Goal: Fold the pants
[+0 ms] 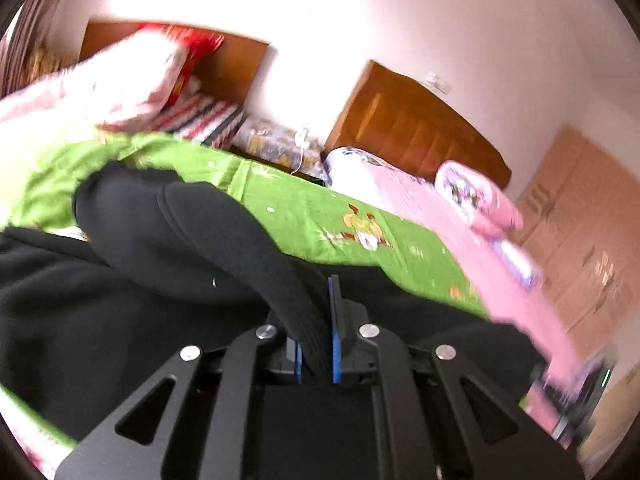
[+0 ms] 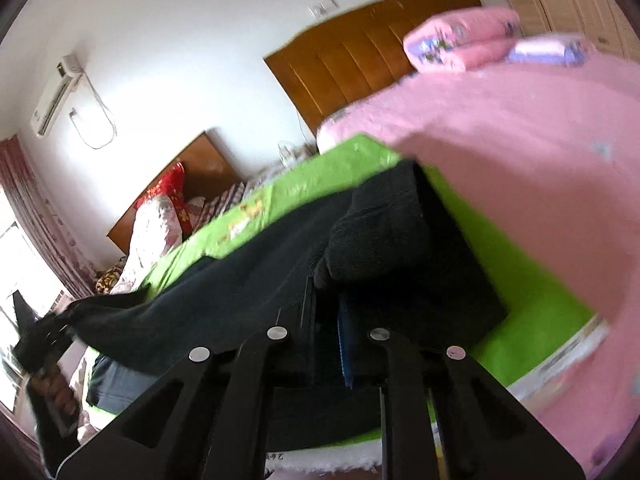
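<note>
Black pants [image 1: 132,280] lie across a green sheet [image 1: 320,208] on the bed. In the left wrist view my left gripper [image 1: 320,320] is shut on a raised fold of the black pants, which runs up and away to the left from between the blue pads [image 1: 335,344]. In the right wrist view my right gripper [image 2: 324,300] is shut on another bunched edge of the black pants [image 2: 248,280], which humps up just beyond the fingers. The other gripper, held by a hand, shows at the left edge [image 2: 44,344] gripping the far end of the fabric.
A pink blanket [image 2: 520,152] covers the neighbouring bed, with a rolled pink quilt [image 2: 460,40] at its wooden headboard [image 2: 352,68]. Pillows and a floral quilt [image 1: 132,80] pile at the green bed's head. A wardrobe [image 1: 580,216] stands at the right.
</note>
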Available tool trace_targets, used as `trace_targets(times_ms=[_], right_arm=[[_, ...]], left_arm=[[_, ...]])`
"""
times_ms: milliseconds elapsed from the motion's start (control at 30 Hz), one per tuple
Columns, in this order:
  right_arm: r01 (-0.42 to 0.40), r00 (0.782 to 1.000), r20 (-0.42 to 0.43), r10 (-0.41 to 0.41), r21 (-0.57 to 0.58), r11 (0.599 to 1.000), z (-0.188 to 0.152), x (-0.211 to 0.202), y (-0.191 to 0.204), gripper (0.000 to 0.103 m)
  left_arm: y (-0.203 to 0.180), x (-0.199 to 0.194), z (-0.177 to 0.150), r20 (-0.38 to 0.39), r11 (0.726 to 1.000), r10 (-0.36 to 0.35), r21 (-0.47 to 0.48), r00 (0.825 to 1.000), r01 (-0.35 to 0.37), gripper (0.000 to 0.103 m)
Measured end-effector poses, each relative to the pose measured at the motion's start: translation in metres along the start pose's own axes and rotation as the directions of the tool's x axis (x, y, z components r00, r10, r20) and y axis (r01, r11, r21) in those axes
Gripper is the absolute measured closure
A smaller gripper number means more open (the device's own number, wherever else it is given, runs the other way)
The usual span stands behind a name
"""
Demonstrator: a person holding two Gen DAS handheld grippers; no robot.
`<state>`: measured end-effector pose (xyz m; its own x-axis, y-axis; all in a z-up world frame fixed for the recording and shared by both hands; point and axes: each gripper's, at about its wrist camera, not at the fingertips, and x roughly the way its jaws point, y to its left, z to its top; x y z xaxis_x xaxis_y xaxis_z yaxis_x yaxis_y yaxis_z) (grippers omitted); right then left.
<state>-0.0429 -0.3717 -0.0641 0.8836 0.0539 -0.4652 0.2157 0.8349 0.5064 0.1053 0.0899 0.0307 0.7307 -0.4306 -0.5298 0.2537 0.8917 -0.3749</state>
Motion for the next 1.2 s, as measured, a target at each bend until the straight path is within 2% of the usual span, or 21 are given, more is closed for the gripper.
trace_targets(times_ms=[100, 133, 200, 233, 267, 367, 400, 433, 467, 533, 567, 700, 833, 900, 933, 967, 1000, 1067, 1200], right_arm=[[-0.001, 0.999, -0.053, 0.002, 0.016, 1.000, -0.008, -0.001, -0.015, 0.088], [0.009, 0.996, -0.093, -0.007, 0.020, 1.000, -0.017, 0.002, -0.022, 0.088], [0.041, 0.992, -0.119, -0.036, 0.034, 0.999, -0.028, 0.004, -0.032, 0.088], [0.047, 0.992, -0.123, -0.039, 0.061, 0.997, -0.034, 0.002, -0.041, 0.088], [0.045, 0.992, -0.118, -0.035, 0.081, 0.996, -0.036, 0.000, -0.045, 0.088], [0.038, 0.993, -0.111, -0.025, 0.109, 0.993, -0.036, -0.002, -0.047, 0.088], [0.039, 0.994, -0.110, -0.027, 0.114, 0.993, -0.035, -0.002, -0.045, 0.088], [0.041, 0.994, -0.104, -0.028, 0.124, 0.991, -0.034, -0.002, -0.045, 0.088], [0.043, 0.995, -0.096, -0.031, 0.129, 0.991, -0.035, -0.004, -0.044, 0.088], [0.044, 0.996, -0.082, -0.033, 0.128, 0.991, -0.036, -0.005, -0.041, 0.088], [0.042, 0.997, -0.074, -0.032, 0.134, 0.990, -0.036, -0.005, -0.042, 0.088], [0.012, 0.994, -0.106, 0.010, 0.208, 0.978, -0.038, 0.002, -0.051, 0.088], [0.010, 0.993, -0.116, 0.014, 0.208, 0.978, -0.038, 0.010, -0.048, 0.087], [0.005, 0.993, -0.117, 0.021, 0.217, 0.976, -0.038, 0.012, -0.049, 0.086], [0.007, 0.993, -0.115, 0.017, 0.203, 0.979, -0.038, 0.012, -0.048, 0.086], [0.010, 0.994, -0.108, 0.010, 0.182, 0.983, -0.038, 0.011, -0.046, 0.086], [0.009, 0.995, -0.099, 0.008, 0.171, 0.985, -0.039, 0.010, -0.045, 0.087], [0.000, 0.998, -0.064, 0.009, 0.146, 0.989, -0.039, 0.005, -0.040, 0.090], [-0.025, 1.000, 0.018, 0.022, 0.141, 0.990, -0.030, -0.017, -0.031, 0.092]], left_arm=[[0.006, -0.003, -0.042, -0.084, 0.998, 0.046, 0.042, 0.995, -0.042, 0.091], [0.015, 0.005, -0.058, -0.138, 0.998, 0.051, 0.033, 0.989, -0.047, 0.091], [0.034, 0.020, -0.081, -0.224, 0.999, 0.046, -0.011, 0.973, -0.049, 0.091], [0.041, 0.027, -0.089, -0.234, 0.998, 0.041, -0.026, 0.971, -0.049, 0.091], [0.041, 0.024, -0.091, -0.207, 0.999, 0.033, -0.017, 0.978, -0.037, 0.090], [0.035, 0.023, -0.089, -0.202, 0.999, 0.043, 0.015, 0.978, -0.040, 0.088], [0.036, 0.023, -0.087, -0.206, 0.999, 0.032, 0.004, 0.978, -0.031, 0.085], [0.032, 0.030, -0.088, -0.213, 1.000, 0.028, 0.001, 0.977, -0.029, 0.073], [0.034, 0.031, -0.086, -0.212, 1.000, 0.031, 0.000, 0.977, -0.031, 0.058], [0.030, 0.027, -0.088, -0.201, 1.000, 0.024, 0.001, 0.979, -0.024, 0.040], [0.029, 0.027, -0.087, -0.201, 1.000, 0.019, 0.007, 0.979, -0.018, 0.036], [0.025, 0.032, -0.085, -0.204, 0.999, 0.031, 0.022, 0.978, -0.027, 0.033], [0.031, 0.032, -0.086, -0.206, 1.000, 0.016, 0.000, 0.978, -0.017, 0.034], [0.031, 0.032, -0.086, -0.205, 1.000, 0.016, -0.002, 0.979, -0.017, 0.038], [0.031, 0.033, -0.087, -0.207, 1.000, 0.020, 0.004, 0.978, -0.020, 0.054], [0.030, 0.035, -0.088, -0.216, 1.000, 0.025, 0.011, 0.976, -0.023, 0.078], [0.030, 0.036, -0.090, -0.226, 1.000, 0.028, 0.016, 0.974, -0.025, 0.086], [0.029, 0.034, -0.090, -0.215, 1.000, 0.019, 0.017, 0.976, -0.016, 0.090], [0.022, 0.020, -0.081, -0.179, 0.999, 0.007, 0.038, 0.984, 0.000, 0.091]])
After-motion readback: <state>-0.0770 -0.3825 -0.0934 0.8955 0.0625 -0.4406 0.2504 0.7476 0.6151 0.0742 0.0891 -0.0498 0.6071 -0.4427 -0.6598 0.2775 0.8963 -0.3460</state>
